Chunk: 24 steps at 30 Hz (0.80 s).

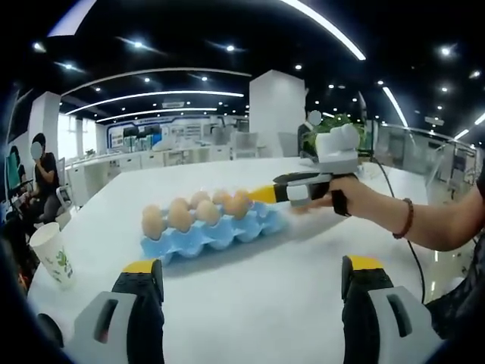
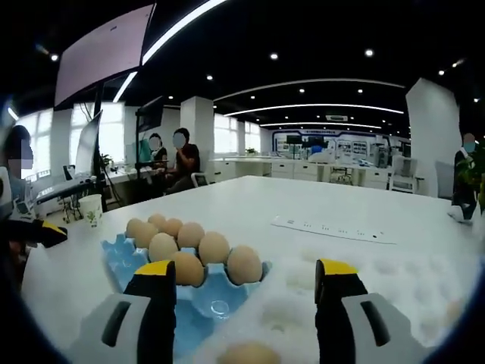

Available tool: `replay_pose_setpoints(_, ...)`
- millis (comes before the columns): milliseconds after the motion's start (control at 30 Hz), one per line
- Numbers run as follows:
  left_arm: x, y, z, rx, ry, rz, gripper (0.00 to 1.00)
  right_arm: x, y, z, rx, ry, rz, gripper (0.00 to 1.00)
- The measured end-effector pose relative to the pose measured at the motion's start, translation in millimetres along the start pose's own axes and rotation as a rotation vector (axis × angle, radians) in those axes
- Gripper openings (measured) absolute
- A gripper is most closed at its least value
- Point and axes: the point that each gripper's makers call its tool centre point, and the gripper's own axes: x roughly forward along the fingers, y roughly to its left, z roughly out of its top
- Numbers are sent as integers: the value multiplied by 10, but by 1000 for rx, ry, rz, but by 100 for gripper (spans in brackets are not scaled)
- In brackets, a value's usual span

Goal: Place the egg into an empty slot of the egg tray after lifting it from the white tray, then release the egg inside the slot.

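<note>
Right gripper (image 2: 246,292) wide open above blue egg tray (image 2: 125,258); left gripper (image 1: 250,280) wide open over white table (image 1: 250,303), open-plan office.

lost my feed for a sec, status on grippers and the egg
Both grippers open, empty. Right gripper over white tray, egg below its jaws, not gripped. Blue egg tray alongside, front slot empty. Nothing in the way.

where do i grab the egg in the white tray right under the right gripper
Grip the egg across its rounded middle, coming straight down from above. It sits low in a cup of the white tray, so only its top is exposed. The right gripper is already open above it.
</note>
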Motion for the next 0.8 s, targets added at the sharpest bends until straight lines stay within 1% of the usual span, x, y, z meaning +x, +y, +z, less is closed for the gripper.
replay_pose_setpoints(167, 23, -22, -20, 3, 11, -4, 100, -65, -113, -20, 18, 4, -19, 77)
replay_pose_setpoints(267, 30, -34, -12, -2, 5, -5, 100, -121, -214, -31, 11, 7, -43, 77)
replay_pose_setpoints(367, 36, -48, 5, -13, -7, -7, 100, -163, -285, -48, 27, 11, -54, 77)
replay_pose_setpoints(667, 47, -69, -4, -13, 3, -1, 100, -286, -478, -84, 48, 16, -87, 76)
replay_pose_setpoints(800, 40, -60, 2, -16, 2, 6, 100, -363, -619, -110, 58, 19, -116, 76)
